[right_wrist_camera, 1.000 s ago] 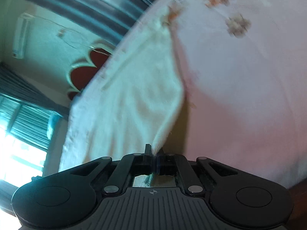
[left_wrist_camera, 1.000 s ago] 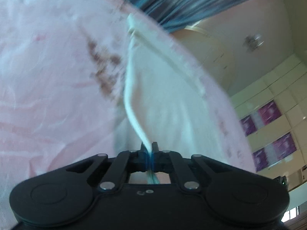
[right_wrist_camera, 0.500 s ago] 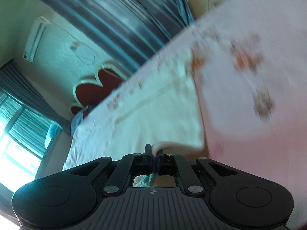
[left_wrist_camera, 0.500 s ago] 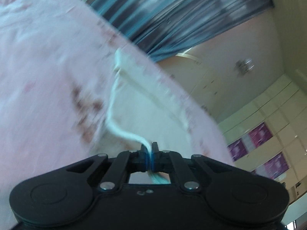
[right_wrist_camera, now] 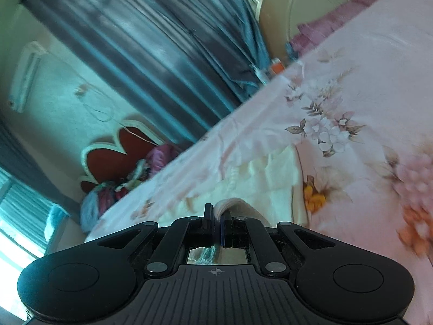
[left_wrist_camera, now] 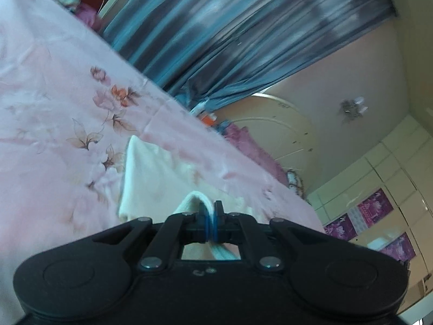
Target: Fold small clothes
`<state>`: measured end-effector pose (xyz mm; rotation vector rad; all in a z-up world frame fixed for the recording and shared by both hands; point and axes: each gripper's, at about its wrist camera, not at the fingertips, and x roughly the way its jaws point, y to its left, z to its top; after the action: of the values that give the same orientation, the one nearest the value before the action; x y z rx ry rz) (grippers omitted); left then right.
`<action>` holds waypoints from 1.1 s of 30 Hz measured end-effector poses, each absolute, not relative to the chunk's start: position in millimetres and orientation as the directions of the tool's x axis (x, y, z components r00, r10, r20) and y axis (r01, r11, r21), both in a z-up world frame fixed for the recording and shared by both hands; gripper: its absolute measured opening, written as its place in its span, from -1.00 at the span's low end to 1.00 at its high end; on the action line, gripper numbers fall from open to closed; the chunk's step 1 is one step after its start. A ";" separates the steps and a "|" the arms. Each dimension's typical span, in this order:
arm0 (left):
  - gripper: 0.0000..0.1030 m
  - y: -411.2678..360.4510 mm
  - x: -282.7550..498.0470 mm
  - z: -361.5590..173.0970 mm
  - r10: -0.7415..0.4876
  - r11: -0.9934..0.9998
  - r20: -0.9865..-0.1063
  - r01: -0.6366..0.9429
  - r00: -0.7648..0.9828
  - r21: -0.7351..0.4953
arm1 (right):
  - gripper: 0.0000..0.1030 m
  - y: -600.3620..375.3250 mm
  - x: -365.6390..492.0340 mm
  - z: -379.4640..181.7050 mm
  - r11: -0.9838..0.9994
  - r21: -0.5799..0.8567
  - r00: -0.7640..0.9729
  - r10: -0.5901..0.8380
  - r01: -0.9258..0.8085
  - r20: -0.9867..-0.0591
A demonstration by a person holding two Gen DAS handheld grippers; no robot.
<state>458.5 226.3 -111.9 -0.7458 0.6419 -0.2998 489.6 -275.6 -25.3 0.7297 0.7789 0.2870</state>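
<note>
A small cream-white garment [left_wrist_camera: 151, 178] lies on a pink floral bed sheet [left_wrist_camera: 54, 108]. My left gripper [left_wrist_camera: 211, 211] is shut on one edge of the garment, which curls up over the fingertips. In the right wrist view the same garment [right_wrist_camera: 270, 178] lies ahead on the sheet [right_wrist_camera: 351, 81]. My right gripper [right_wrist_camera: 216, 216] is shut on another edge of it, and the cloth loops over the fingers. Both grippers sit low, close to the bed. The part of the garment under the grippers is hidden.
Blue-grey curtains [left_wrist_camera: 243, 40] hang past the far side of the bed. A red heart-shaped headboard [right_wrist_camera: 113, 151] and a pile of colourful items [right_wrist_camera: 130, 178] are at the head of the bed. Purple bedding [left_wrist_camera: 254, 146] lies at the far edge by a cream door [right_wrist_camera: 297, 13].
Both grippers have carried the held edges forward and down over the garment. The cloth, which hung stretched up before, now lies doubled low on the bed. The views have tilted up toward the curtains.
</note>
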 end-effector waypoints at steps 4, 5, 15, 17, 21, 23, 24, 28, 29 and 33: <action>-0.94 229.8 516.0 -141.0 -0.482 0.709 -0.484 0.001 0.730 -0.705 | -0.95 -279.9 545.1 -67.1 0.714 0.692 0.649 0.479 0.103 -0.591; -0.94 230.4 528.2 -148.2 -0.489 0.710 -0.496 -0.004 0.718 -0.705 | -0.95 -280.7 554.3 -76.2 0.714 0.689 0.640 0.473 0.124 -0.605; 0.24 252.7 561.4 -171.0 -0.474 0.685 -0.409 0.035 0.780 -0.727 | 0.41 -283.3 584.0 -102.1 0.791 0.605 0.716 0.371 0.091 -0.591; 0.15 257.2 564.6 -168.4 -0.492 0.699 -0.414 0.065 0.766 -0.712 | 0.47 -286.3 584.3 -98.6 0.794 0.605 0.727 0.381 0.059 -0.571; -0.07 246.1 570.3 -159.8 -0.502 0.795 -0.492 0.154 0.711 -0.587 | 0.16 -278.7 589.2 -99.1 0.850 0.527 0.687 0.390 -0.012 -0.613; -0.05 240.5 569.3 -156.5 -0.517 0.808 -0.497 0.206 0.697 -0.552 | 0.04 -269.4 591.2 -101.1 0.878 0.476 0.663 0.384 -0.047 -0.643; -0.05 237.0 569.8 -157.7 -0.521 0.813 -0.505 0.219 0.688 -0.540 | 0.03 -264.8 592.3 -102.4 0.890 0.452 0.655 0.377 -0.061 -0.654; -0.09 223.8 580.6 -165.8 -0.502 0.843 -0.568 0.222 0.652 -0.490 | 0.03 -248.2 601.8 -114.4 0.920 0.385 0.622 0.346 -0.077 -0.702; -0.12 222.0 583.6 -167.8 -0.489 0.853 -0.585 0.216 0.647 -0.475 | 0.03 -244.7 605.2 -118.0 0.925 0.372 0.613 0.340 -0.079 -0.713; -0.43 217.4 597.3 -173.9 -0.467 0.870 -0.619 0.203 0.632 -0.450 | -0.20 -231.3 611.2 -127.9 0.950 0.294 0.585 0.296 -0.101 -0.755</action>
<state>597.3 217.4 -173.9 -0.3570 0.8013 -0.3928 611.2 -231.3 -127.9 0.2297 0.9190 0.2334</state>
